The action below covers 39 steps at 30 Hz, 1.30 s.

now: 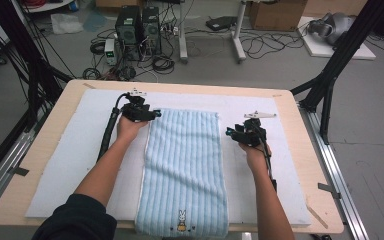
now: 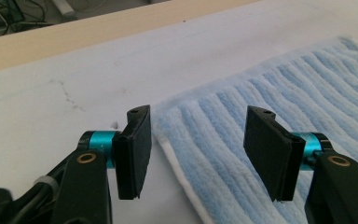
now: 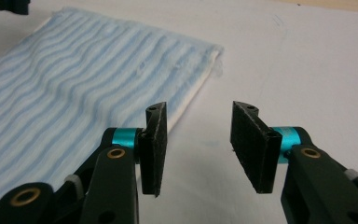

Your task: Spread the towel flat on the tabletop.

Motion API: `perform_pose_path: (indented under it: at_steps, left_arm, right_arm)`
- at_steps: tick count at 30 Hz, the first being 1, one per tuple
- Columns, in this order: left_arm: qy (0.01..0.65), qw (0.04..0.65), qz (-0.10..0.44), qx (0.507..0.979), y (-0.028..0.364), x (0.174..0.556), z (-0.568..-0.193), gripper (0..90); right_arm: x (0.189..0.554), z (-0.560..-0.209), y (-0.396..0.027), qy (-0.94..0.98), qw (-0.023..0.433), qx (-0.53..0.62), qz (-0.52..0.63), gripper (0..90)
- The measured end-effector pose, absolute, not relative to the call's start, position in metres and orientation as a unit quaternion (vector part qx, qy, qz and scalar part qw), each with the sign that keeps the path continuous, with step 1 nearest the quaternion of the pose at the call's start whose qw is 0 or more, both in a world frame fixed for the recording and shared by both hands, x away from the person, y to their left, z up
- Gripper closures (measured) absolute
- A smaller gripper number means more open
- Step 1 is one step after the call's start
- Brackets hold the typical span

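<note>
The white mat (image 1: 60,165) on the tabletop (image 1: 40,145) lies bare on both sides of the flat blue towel (image 1: 185,165). Nothing stands between either gripper and the towel's edges, so passage is open.

A mat (image 1: 70,150) covers most of the counter (image 1: 45,135). On it lies a towel (image 1: 185,165), running lengthwise from near the far edge to the near edge, where its end hangs over. The left claw (image 1: 155,114) sits at the towel's far left corner, over its edge. The right claw (image 1: 228,131) is on the mat just beside the towel's right edge, nearer the far end.
</note>
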<state>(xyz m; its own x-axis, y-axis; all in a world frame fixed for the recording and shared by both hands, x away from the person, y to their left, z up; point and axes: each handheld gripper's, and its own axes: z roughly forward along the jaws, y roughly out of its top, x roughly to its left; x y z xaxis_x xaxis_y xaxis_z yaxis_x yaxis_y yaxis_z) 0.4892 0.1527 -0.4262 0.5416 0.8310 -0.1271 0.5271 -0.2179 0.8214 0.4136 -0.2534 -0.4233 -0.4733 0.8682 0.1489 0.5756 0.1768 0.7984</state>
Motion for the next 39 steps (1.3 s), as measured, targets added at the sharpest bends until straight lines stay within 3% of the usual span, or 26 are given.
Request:
perform_pose_path:
  at_steps: [9, 12, 14, 16, 17, 20, 23, 28, 35, 39]
  left_arm:
    - [0.463, 0.443, 0.145, 0.754, 0.168, 0.476, -0.434, 41.4]
    - [0.463, 0.443, 0.147, 0.754, 0.17, 0.473, -0.434, 41.1]
    - [0.467, 0.444, 0.149, 0.75, 0.171, 0.472, -0.435, 41.8]
    - [0.471, 0.444, 0.15, 0.747, 0.171, 0.472, -0.436, 41.8]
    - [0.473, 0.445, 0.153, 0.745, 0.17, 0.471, -0.436, 41.8]
    - [0.472, 0.455, 0.157, 0.739, 0.166, 0.469, -0.435, 42.0]
    - [0.464, 0.459, 0.165, 0.739, 0.158, 0.47, -0.437, 42.9]
    - [0.491, 0.448, 0.175, 0.726, 0.156, 0.483, -0.449, 47.6]
    - [0.488, 0.436, 0.158, 0.74, 0.139, 0.498, -0.451, 61.4]
    - [0.475, 0.397, 0.202, 0.759, 0.125, 0.498, -0.451, 69.8]
  right_arm:
    - [0.466, -0.439, -0.216, 0.754, 0.157, 0.496, 0.402, 59.5]
    - [0.476, -0.448, -0.206, 0.763, 0.17, 0.5, 0.372, 70.6]
    - [0.479, -0.449, -0.207, 0.759, 0.169, 0.503, 0.378, 86.3]
    - [0.482, -0.448, -0.208, 0.76, 0.179, 0.503, 0.371, 87.7]
    - [0.482, -0.446, -0.207, 0.758, 0.209, 0.509, 0.35, 88.0]
    - [0.485, -0.45, -0.215, 0.728, 0.213, 0.538, 0.367, 85.8]
    - [0.484, -0.448, -0.217, 0.72, 0.206, 0.539, 0.385, 69.7]
    - [0.468, -0.433, -0.222, 0.727, 0.223, 0.512, 0.399, 65.8]
    - [0.433, -0.43, -0.248, 0.742, 0.215, 0.494, 0.4, 62.4]
    - [0.414, -0.434, -0.266, 0.743, 0.206, 0.496, 0.398, 60.3]
